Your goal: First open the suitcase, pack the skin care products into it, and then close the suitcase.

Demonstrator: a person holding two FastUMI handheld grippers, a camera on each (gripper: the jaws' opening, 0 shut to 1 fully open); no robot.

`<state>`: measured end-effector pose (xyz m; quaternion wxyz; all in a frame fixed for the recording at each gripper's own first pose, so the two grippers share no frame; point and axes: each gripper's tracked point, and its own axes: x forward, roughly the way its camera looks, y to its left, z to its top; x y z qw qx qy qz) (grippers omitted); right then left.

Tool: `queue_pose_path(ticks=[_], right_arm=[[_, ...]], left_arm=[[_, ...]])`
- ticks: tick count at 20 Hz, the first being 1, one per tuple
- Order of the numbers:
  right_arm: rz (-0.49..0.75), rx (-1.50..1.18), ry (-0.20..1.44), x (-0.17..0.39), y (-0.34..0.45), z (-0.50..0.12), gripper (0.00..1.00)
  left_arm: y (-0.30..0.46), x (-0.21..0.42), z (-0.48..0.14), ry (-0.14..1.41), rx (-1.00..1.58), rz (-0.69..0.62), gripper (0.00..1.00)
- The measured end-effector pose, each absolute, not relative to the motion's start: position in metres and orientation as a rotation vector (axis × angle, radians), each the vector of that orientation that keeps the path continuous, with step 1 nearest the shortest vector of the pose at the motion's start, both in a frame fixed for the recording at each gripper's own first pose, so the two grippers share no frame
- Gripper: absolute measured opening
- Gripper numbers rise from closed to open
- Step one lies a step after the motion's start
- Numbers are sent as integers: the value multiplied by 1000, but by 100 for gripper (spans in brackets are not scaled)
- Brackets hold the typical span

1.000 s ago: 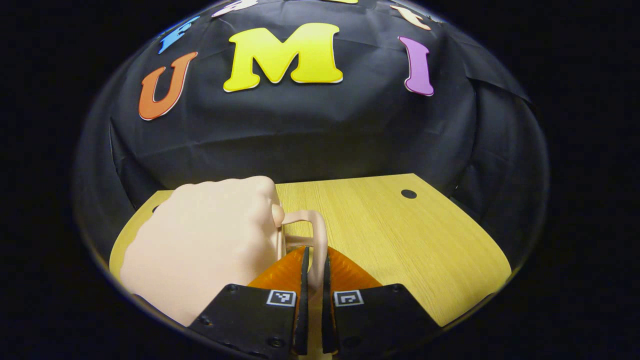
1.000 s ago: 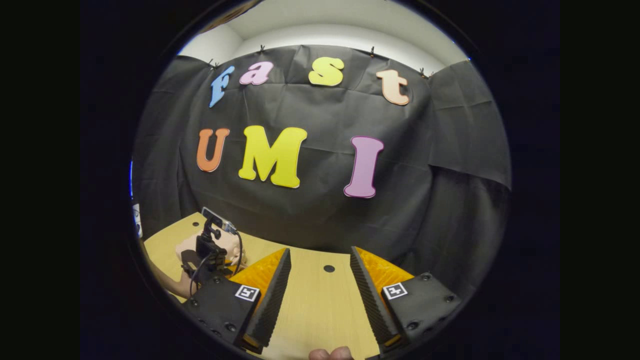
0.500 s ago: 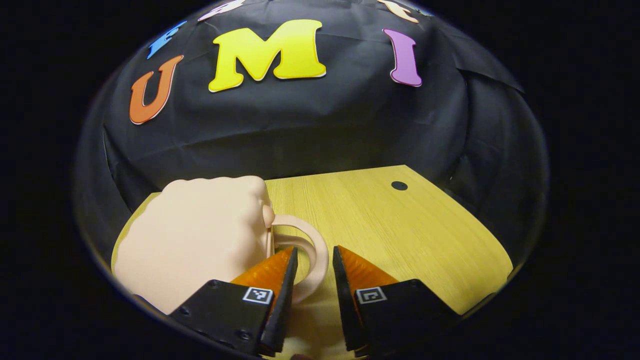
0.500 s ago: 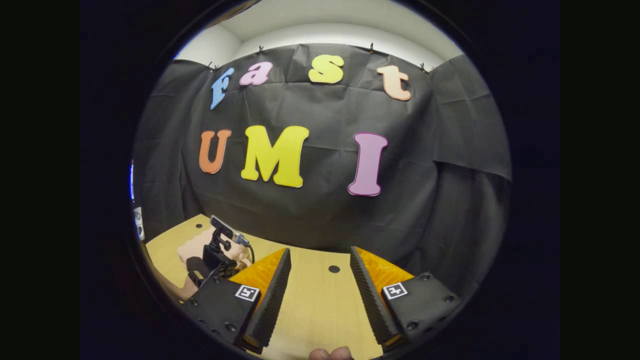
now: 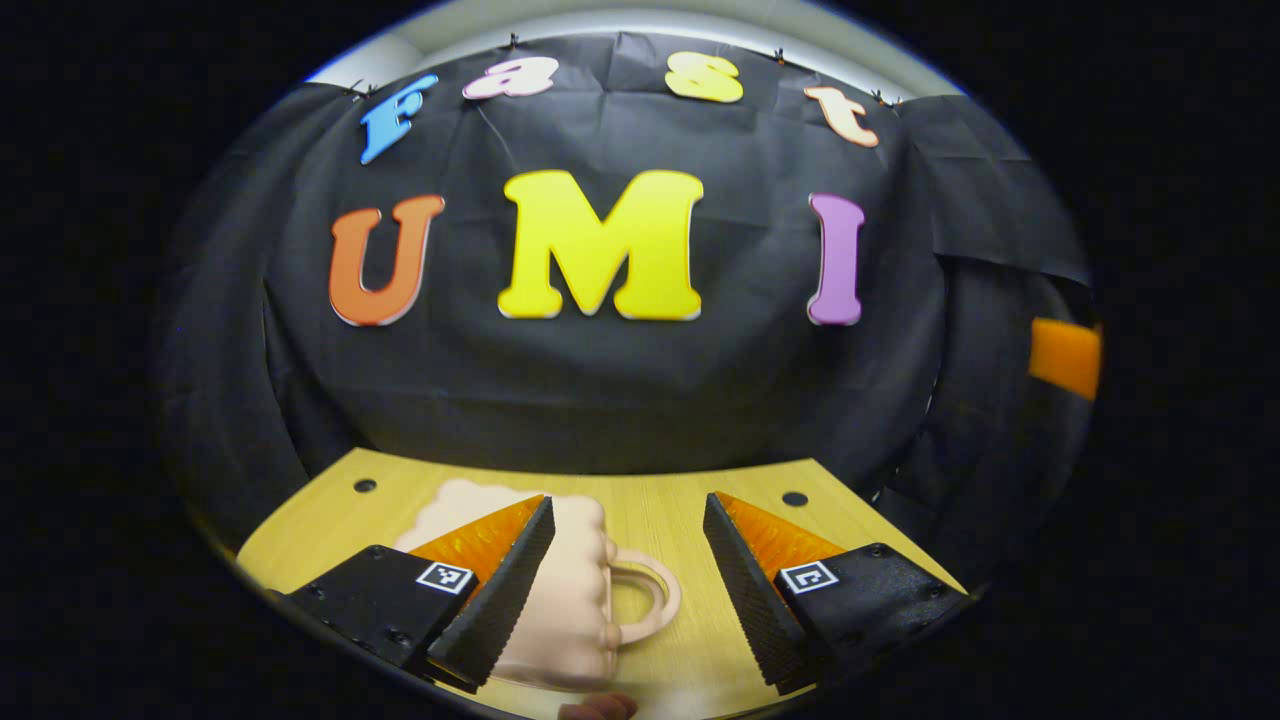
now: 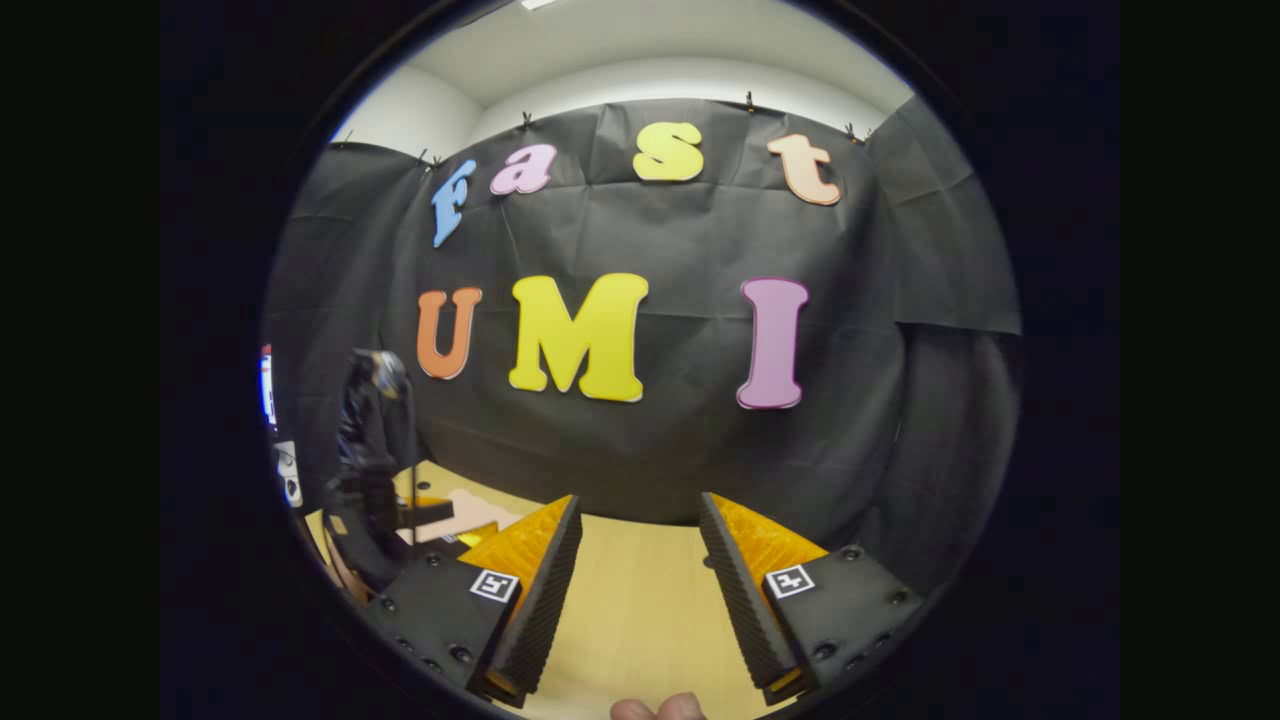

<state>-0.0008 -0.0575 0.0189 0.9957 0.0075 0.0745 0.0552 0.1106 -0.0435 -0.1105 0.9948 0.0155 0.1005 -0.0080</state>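
With both grippers' fingers spread and empty, I see the closed suitcase on the desk under my left gripper; drifting low risks snagging its handle.

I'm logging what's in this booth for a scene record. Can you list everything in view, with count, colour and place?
suitcase: one, pale pink, closed, lying on the table between the left tongs' fingers, its loop handle pointing right in the left gripper view.
table: one, light wood grain, with small dark holes near its far corners.
fingertip: a person's, at the bottom edge of the right gripper view.
left tongs: one pair, open, raised above the suitcase and apart from it; also seen blurred at the left of the right gripper view.
right tongs: one pair, open, over bare table, holding nothing.
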Motion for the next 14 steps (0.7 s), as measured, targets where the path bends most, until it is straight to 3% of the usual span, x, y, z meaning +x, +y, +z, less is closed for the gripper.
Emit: queue_pose_path(ticks=[5,8,14], right_arm=[[116,51,111,19,-16,33,73],[62,40,71,26,-5,43,79],[21,9,70,22,18,40,79]], left_arm=[[-2,95,-40,79,52,62,96],[12,84,-35,83,35,102,96],[25,68,-17,49,50,109,96]])
